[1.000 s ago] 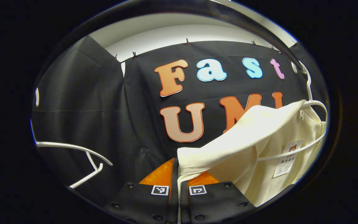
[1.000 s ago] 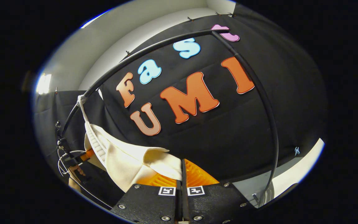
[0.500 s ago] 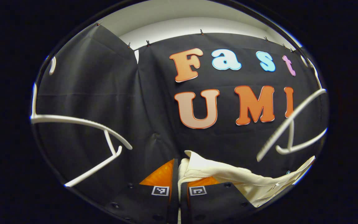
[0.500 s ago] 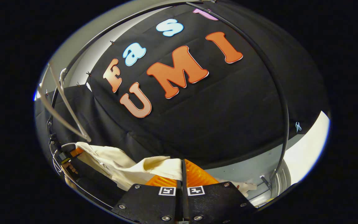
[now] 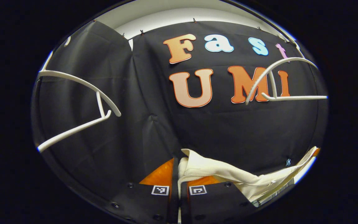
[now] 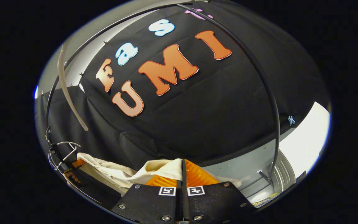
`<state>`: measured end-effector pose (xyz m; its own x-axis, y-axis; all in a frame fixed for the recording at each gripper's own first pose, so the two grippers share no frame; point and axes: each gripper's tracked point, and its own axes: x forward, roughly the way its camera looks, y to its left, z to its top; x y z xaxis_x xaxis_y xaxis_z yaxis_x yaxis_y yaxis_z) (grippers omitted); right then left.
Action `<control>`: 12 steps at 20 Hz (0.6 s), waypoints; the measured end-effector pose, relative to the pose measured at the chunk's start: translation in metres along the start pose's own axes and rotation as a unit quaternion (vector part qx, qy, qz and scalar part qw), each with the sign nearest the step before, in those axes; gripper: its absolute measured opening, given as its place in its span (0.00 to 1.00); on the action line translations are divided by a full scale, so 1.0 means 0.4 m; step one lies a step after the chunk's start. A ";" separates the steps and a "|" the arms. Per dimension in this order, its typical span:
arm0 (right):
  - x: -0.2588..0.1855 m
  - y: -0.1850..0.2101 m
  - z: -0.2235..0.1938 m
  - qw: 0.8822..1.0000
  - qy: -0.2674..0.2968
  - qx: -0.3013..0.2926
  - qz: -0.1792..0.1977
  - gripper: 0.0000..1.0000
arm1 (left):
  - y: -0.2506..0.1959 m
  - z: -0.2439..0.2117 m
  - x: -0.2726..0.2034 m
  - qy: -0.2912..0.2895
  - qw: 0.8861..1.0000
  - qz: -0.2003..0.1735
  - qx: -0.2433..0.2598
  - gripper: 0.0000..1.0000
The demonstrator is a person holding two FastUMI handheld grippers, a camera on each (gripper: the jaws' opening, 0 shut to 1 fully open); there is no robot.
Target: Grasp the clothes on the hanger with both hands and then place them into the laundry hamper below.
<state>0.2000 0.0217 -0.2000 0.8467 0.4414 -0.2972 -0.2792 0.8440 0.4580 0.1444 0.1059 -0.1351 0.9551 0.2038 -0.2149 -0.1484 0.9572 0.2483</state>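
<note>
Left gripper view: my left gripper clamps cream shirt, bare white hanger above. Right gripper view: my right gripper clamps shirt's other end.

The garment is seen to be of soft, matt cream cloth, creased where it is pinched. The two hangers are made of smooth white plastic with a slight sheen. The rail is shown as a smooth dark tube, and the wall as matt black cloth.
</note>
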 end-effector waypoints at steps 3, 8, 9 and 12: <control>-0.008 0.000 -0.028 1.000 0.007 0.006 -0.006 0.00 | -0.036 -0.043 0.000 0.015 1.000 -0.020 -0.010 0.10; -0.001 0.027 -0.086 1.000 0.022 0.009 -0.008 0.00 | -0.130 -0.109 -0.009 0.042 0.997 -0.054 -0.022 0.10; 0.002 0.036 -0.095 1.000 0.025 0.009 -0.008 0.00 | -0.149 -0.122 -0.019 0.047 0.997 -0.061 -0.022 0.10; 0.021 0.067 -0.132 0.999 0.035 0.008 -0.002 0.00 | -0.208 -0.155 -0.010 0.063 0.994 -0.081 -0.025 0.10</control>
<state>0.1757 0.0641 -0.2342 0.8137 0.4591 -0.3565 -0.2682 0.8407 0.4705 0.1371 0.0384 -0.2136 0.9286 0.0663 -0.3652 -0.0099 0.9880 0.1541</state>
